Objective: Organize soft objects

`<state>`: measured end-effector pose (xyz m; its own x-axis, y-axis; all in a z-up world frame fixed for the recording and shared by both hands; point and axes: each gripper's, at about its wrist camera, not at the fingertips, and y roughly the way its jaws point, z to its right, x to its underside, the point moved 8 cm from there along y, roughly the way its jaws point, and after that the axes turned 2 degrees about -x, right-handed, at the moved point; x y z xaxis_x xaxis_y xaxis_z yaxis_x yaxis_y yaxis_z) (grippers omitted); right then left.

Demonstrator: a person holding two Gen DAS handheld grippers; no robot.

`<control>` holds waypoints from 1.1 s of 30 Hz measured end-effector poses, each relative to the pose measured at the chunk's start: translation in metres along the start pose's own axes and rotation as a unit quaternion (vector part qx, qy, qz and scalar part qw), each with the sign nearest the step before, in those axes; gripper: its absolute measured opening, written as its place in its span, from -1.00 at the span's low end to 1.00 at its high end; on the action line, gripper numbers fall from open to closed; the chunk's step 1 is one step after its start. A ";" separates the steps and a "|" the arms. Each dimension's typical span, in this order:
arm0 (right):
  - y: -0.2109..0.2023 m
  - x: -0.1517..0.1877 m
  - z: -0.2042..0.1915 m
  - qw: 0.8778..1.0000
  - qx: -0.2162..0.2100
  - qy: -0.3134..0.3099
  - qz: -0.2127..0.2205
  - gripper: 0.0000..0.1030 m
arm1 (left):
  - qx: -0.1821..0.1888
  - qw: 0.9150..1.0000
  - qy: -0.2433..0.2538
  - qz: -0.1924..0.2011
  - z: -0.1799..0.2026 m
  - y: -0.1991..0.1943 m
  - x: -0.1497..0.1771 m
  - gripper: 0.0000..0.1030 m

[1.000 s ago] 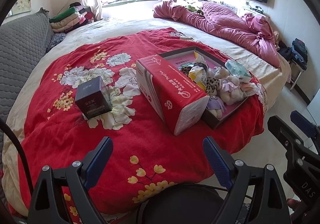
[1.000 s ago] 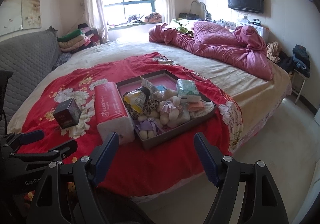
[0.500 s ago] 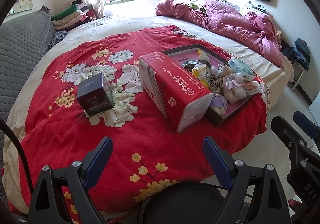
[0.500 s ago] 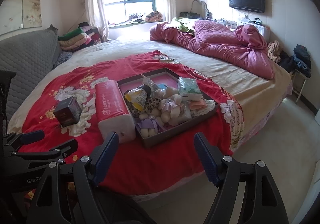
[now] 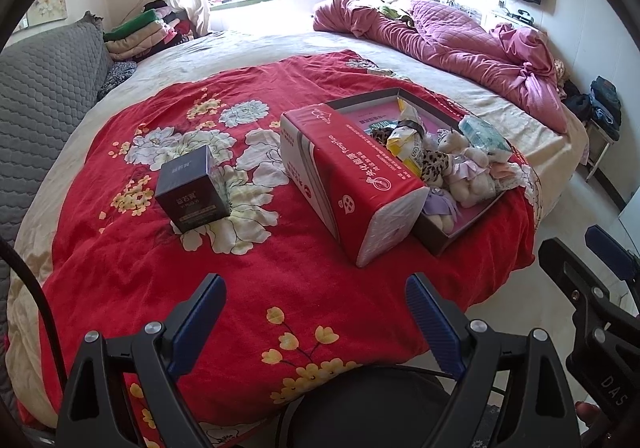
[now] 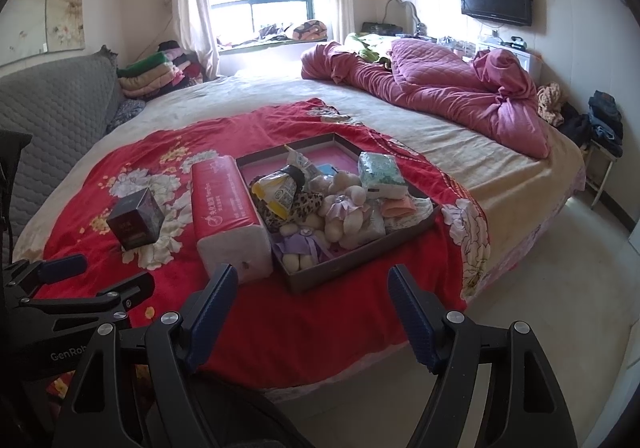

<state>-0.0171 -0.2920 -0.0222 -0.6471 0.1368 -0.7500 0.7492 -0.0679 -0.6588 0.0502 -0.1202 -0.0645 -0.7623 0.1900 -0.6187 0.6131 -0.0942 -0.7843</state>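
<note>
A red tissue pack (image 5: 348,176) (image 6: 226,208) lies on the red floral blanket (image 5: 160,248), against a shallow dark tray (image 6: 360,268) (image 5: 456,236). The tray holds plush toys (image 6: 344,208) (image 5: 464,172), a yellow pouch (image 6: 276,188) and a green-white tissue packet (image 6: 378,174). A dark blue box (image 5: 190,188) (image 6: 136,222) stands left of the pack. My left gripper (image 5: 316,322) is open and empty above the blanket's near edge. My right gripper (image 6: 310,312) is open and empty before the tray and pack.
A crumpled pink quilt (image 6: 440,92) lies on the far right of the bed. A grey padded headboard (image 5: 40,96) is at the left, folded clothes (image 6: 160,72) by the window. Bare floor (image 6: 560,288) lies to the right of the bed.
Both grippers have drifted slightly; the views shift a little toward the bed. Nothing on the bed has moved, and both grippers stay open.
</note>
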 end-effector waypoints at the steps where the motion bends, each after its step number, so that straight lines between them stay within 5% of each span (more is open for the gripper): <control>1: 0.000 0.000 0.000 1.000 -0.001 0.000 -0.001 0.52 | -0.001 1.000 0.000 0.001 0.000 0.000 0.000 0.76; 33: 0.000 0.001 0.003 1.000 0.003 0.007 -0.001 0.52 | -0.006 1.000 -0.006 -0.002 0.000 0.001 0.002 0.77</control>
<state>-0.0179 -0.2946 -0.0229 -0.6458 0.1511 -0.7484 0.7478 -0.0729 -0.6599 0.0490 -0.1198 -0.0662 -0.7668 0.1790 -0.6165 0.6128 -0.0821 -0.7860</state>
